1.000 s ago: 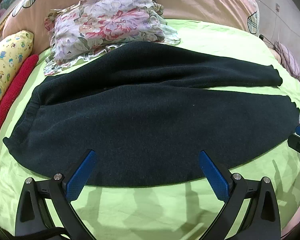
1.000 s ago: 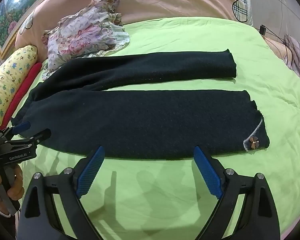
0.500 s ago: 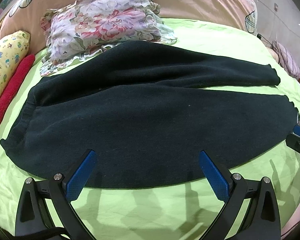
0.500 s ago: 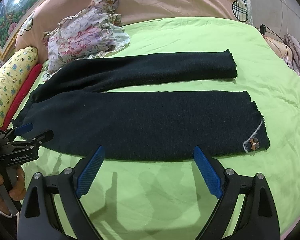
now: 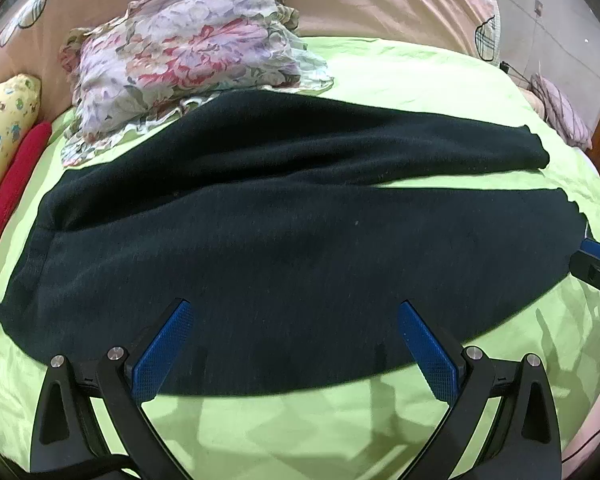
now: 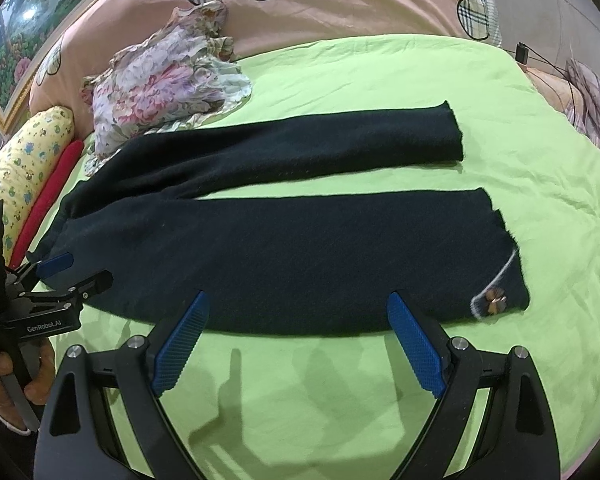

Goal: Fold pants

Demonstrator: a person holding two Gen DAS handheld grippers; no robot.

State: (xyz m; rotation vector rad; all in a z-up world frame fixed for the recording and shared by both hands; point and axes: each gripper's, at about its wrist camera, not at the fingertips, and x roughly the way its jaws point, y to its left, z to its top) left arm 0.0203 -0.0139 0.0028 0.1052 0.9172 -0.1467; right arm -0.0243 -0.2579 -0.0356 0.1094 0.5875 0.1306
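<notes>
Pants position: I saw the dark pants (image 6: 284, 256) spread flat on the green bed sheet (image 6: 340, 392), both legs out and unfolded; no fold had been made yet.
Long axis: it ran left to right across both views, waistband at the left near the red cushion (image 6: 48, 196), cuffs at the right.
Legs: the near leg lay just ahead of both tongs; the far leg sat beyond it with a strip of green sheet between them toward the cuffs.
Left tongs (image 5: 296, 344): jaws wide apart, holding nothing, hovering over the near edge toward the waist end.
Right tongs (image 6: 298, 338): jaws wide apart, empty, just short of the near leg's front edge toward the cuff end.
Nearer arm: I judged the left nearer the waistband and the right nearer the cuff, so a lengthwise fold would call for each to grip its own end.
Cuff detail: a pale stitched line and a small brownish bow-like ornament (image 6: 494, 301) sat at the near cuff; I could not be sure what it was.
Writing: "GenRobot.AI" read on the body of the left tool in the right wrist view; smaller text beside it was not legible.
Other cloth: a floral garment (image 5: 188, 68) lay bunched beyond the far leg, touching its upper edge.
</notes>
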